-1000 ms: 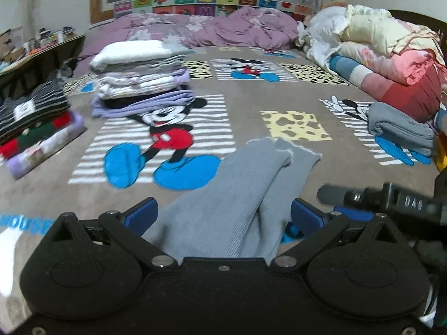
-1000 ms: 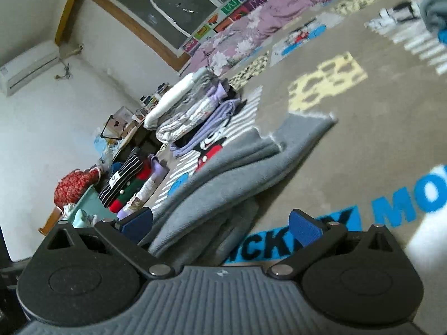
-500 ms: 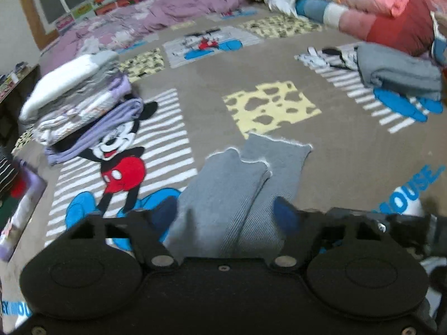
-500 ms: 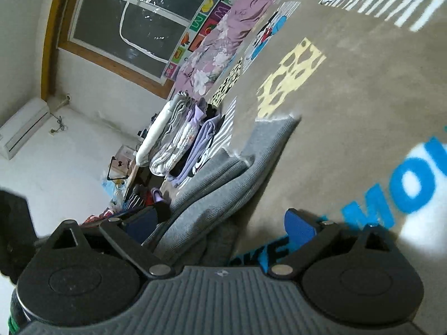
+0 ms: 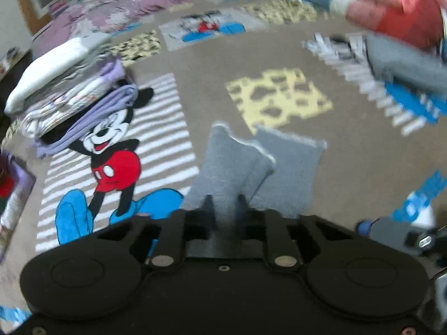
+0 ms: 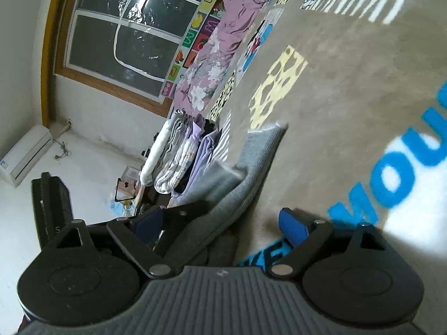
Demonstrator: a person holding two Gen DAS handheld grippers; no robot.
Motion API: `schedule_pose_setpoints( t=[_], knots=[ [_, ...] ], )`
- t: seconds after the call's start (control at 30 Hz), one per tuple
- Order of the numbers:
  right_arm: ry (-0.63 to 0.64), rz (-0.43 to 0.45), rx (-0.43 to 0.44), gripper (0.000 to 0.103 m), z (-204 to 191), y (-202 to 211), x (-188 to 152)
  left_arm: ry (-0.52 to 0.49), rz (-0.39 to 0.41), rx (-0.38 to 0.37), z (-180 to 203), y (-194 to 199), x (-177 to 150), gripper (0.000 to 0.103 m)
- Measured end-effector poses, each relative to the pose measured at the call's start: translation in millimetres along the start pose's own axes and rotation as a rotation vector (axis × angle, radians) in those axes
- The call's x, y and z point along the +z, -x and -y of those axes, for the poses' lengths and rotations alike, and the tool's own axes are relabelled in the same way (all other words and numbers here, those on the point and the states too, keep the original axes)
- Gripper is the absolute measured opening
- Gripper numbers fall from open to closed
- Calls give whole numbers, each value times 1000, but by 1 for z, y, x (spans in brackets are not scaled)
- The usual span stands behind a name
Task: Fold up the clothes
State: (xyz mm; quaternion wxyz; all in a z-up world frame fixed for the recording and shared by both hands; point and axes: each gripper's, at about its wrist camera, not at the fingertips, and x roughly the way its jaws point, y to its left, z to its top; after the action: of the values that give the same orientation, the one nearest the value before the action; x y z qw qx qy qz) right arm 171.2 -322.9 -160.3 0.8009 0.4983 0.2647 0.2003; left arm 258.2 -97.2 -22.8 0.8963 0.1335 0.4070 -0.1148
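**Grey trousers: near end being gripped, fold not yet made**

Progress: several garments already lie folded in a stack (image 5: 69, 95) at the left of the cartoon-print blanket (image 5: 349, 167); a second grey item (image 5: 405, 67) lies well apart, far right. The grey trousers (image 5: 232, 173) are stretched flat on the blanket, legs side by side pointing away, cuffs slightly staggered, ribbed knit, one leg overlapping the other. No lengthwise fold visible yet.

Left claw (image 5: 225, 209): jaws closing, nearly together, grey fabric between them at the near end.
Right claw (image 6: 223, 220): spread wide, closing slowly, trouser edge between the jaws, pads not pressing.

Remaining, by my estimate: lift, fold, stack.
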Motion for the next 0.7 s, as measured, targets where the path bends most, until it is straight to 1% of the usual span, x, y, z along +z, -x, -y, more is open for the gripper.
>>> schedule_pose_setpoints(
  t=[0.07,0.13,0.33,0.43,0.53,0.7],
  knots=[
    [32,-9,-7,89,-3,-2,-1,33,57,13,-12,17,-4,10],
    [65,-19,-10,89,-7,-6,-3,96,115,-10,-29,38,-10,10],
    [135,-51,6,90,-14,-10,-13,279,264,-25,-86,90,-44,10],
    [156,-53,9,90,-15,-8,-18,374,332,-30,-113,108,-68,10],
    [180,-53,5,89,-14,-9,-21,476,381,-39,-140,119,-93,10],
    [247,-58,-4,89,-18,-10,-28,677,458,-69,-187,130,-149,10]
  ],
)
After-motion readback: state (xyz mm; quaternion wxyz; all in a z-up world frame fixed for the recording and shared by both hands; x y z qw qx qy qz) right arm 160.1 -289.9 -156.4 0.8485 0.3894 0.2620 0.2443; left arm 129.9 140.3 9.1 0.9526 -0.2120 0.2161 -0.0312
